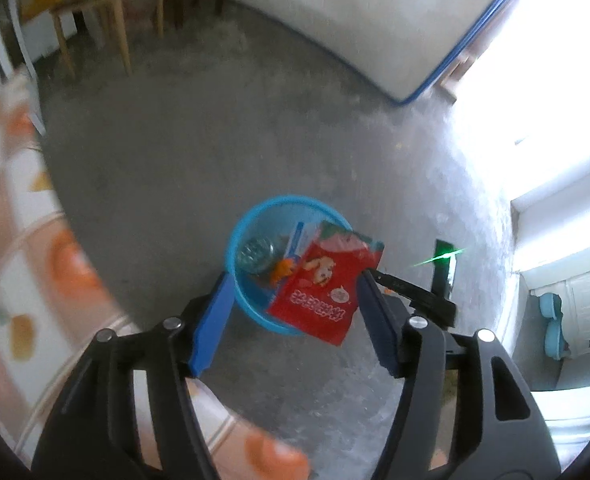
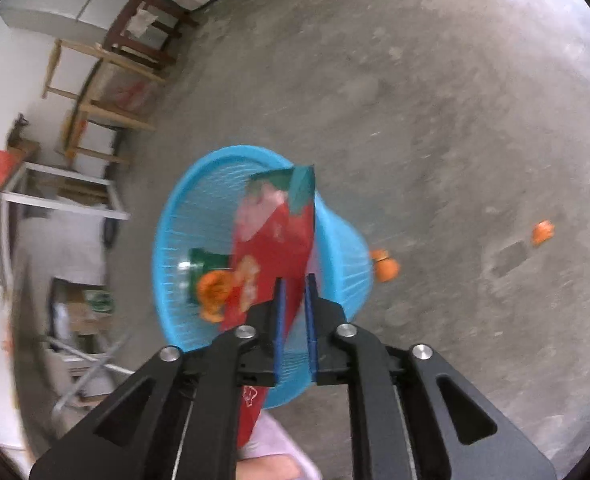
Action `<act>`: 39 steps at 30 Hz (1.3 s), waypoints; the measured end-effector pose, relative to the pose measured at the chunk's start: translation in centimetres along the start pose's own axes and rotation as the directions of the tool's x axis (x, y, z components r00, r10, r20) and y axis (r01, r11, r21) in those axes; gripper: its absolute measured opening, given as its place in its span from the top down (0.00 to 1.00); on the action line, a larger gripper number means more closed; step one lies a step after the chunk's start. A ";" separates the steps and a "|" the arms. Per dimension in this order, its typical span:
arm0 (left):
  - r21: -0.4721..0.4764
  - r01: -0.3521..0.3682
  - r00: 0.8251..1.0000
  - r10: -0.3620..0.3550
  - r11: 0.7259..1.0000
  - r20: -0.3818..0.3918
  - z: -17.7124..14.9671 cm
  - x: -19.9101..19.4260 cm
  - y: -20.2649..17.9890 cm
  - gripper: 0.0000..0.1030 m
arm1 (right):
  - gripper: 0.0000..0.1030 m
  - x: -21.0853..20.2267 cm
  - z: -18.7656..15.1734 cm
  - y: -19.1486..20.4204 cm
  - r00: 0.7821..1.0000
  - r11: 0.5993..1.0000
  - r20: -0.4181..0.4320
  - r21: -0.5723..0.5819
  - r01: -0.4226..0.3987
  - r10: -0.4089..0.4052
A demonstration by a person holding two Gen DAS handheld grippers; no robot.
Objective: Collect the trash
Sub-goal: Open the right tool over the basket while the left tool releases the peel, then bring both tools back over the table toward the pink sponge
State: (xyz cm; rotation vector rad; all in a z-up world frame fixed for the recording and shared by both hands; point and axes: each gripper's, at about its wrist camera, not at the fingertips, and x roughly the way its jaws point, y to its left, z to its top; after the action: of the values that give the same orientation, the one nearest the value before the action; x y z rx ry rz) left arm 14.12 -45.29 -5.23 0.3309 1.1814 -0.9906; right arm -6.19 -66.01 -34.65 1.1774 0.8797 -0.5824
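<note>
left tool (image 1: 291,312) spread, nothing pinched | right tool (image 2: 294,312) slightly parted, red wrapper (image 2: 273,248) between its pads, grip loose or released | basket (image 2: 183,216) directly below | risk: wrapper may be caught on rim or dropped outside, near peels (image 2: 385,266) lying beyond basket

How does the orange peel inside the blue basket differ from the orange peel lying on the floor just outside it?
The peel in the basket lies inside the blue basket, beside a clear bottle and the red packet; the peel on the floor lies uncollected on bare concrete by its outer wall. The peel in the basket looks ragged and spread; the peel on the floor looks compact. Both are orange.
</note>
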 end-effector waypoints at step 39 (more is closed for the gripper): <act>-0.381 -0.112 0.932 0.230 0.918 0.281 -24.7 -20.1 17.2 0.31 | 0.81 -11.3 -4.6 3.6 0.972 0.986 0.161 0.036 0.166 -0.169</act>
State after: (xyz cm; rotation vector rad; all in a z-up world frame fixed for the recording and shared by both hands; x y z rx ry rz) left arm 11.66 -9.32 -1.71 -0.0211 0.9894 -0.6251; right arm -10.83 -61.15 -23.88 1.0652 0.8379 -0.8171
